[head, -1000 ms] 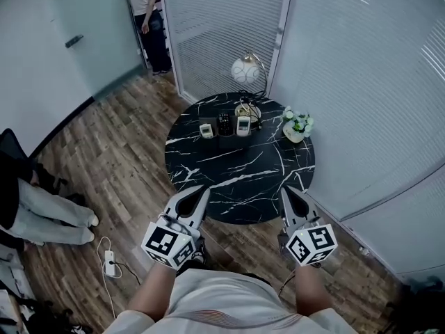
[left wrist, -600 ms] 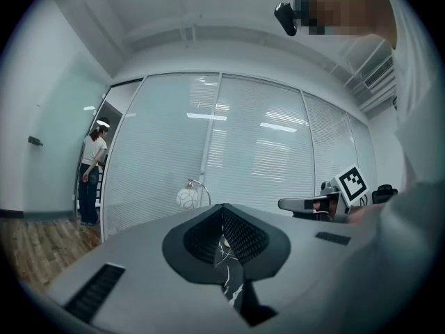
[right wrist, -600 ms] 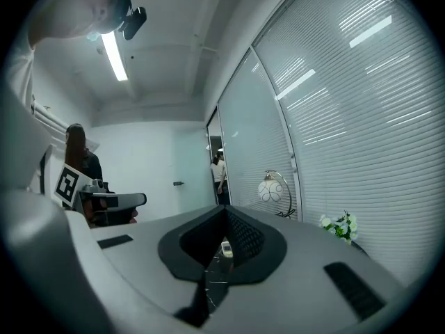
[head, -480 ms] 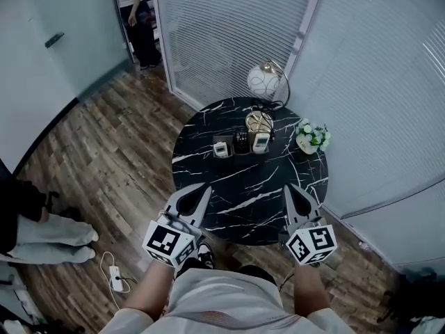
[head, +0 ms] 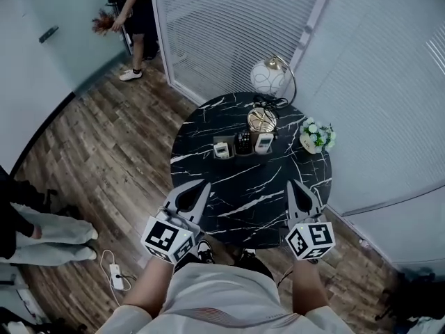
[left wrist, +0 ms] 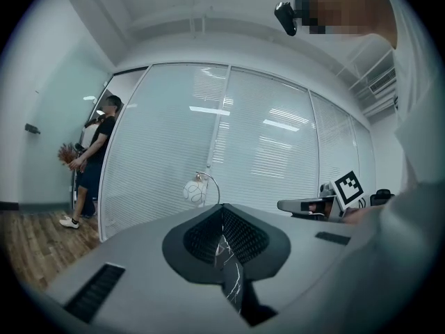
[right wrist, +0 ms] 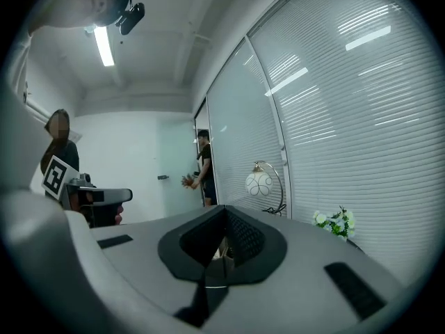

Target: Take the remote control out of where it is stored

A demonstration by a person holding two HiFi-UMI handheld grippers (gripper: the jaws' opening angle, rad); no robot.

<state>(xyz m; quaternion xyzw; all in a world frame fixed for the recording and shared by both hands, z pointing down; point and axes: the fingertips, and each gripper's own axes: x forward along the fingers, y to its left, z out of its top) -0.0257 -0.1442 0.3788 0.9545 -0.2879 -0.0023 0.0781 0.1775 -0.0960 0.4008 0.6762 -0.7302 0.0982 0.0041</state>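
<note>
A dark holder (head: pixel 241 149) stands toward the far side of the round black marble table (head: pixel 208 164). It holds a black remote control (head: pixel 243 141) between two white remotes (head: pixel 222 149) (head: pixel 264 142). My left gripper (head: pixel 204 185) hangs over the table's near left edge, well short of the holder, its jaws together and holding nothing. My right gripper (head: pixel 293 184) is level with it over the near right edge, also shut and holding nothing. In the left gripper view the left gripper (left wrist: pixel 222 207) points level at the glass wall. In the right gripper view the right gripper (right wrist: pixel 224 209) points slightly downward.
A globe lamp (head: pixel 270 75) with a gold base (head: pixel 262 119) and a small pot of white flowers (head: pixel 316 136) stand behind the holder. Glass walls with blinds close off the far side. One person (head: pixel 132 12) stands by the door; a seated person's legs (head: pixel 42 228) and a power strip (head: pixel 116 278) are at left.
I have stepped toward the table, so both grippers now reach over its near edge. The person at the door has shifted in the view. Both grippers stay shut.
</note>
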